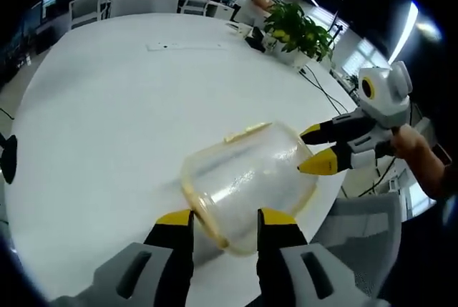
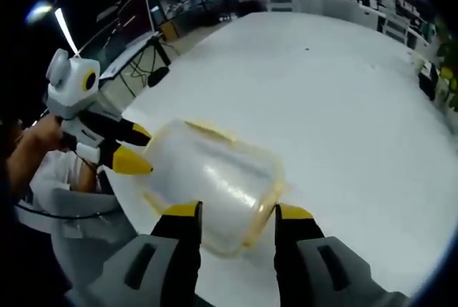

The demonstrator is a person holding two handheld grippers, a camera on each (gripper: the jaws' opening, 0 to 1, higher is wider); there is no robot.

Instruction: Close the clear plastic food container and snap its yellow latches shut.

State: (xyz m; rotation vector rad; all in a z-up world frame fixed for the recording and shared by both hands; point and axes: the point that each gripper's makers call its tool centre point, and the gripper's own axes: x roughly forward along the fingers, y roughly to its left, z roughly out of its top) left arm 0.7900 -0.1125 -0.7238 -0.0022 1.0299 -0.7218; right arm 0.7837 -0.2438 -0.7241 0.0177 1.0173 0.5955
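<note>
The clear plastic container [image 1: 247, 178] with a yellowish rim rests near the edge of the white table [image 1: 129, 106]. A yellow latch [image 1: 247, 133] sticks out on its far side. In the left gripper view, my left gripper [image 1: 225, 217] is open, its yellow-tipped jaws straddling the container's near end. The right gripper [image 1: 315, 149] comes in from the right, jaws apart, tips at the container's other end. In the right gripper view, my right gripper [image 2: 236, 210] stands open around the container [image 2: 211, 178]. The left gripper [image 2: 139, 148] touches its left end, and a yellow latch [image 2: 207, 132] shows on top.
A potted plant [image 1: 297, 28] and small items stand at the table's far edge. A grey chair [image 1: 365, 228] sits just past the near table edge, also seen as the chair [image 2: 79, 221]. A person's hand [image 1: 411, 142] holds the right gripper. White chairs [image 1: 143, 3] line the far side.
</note>
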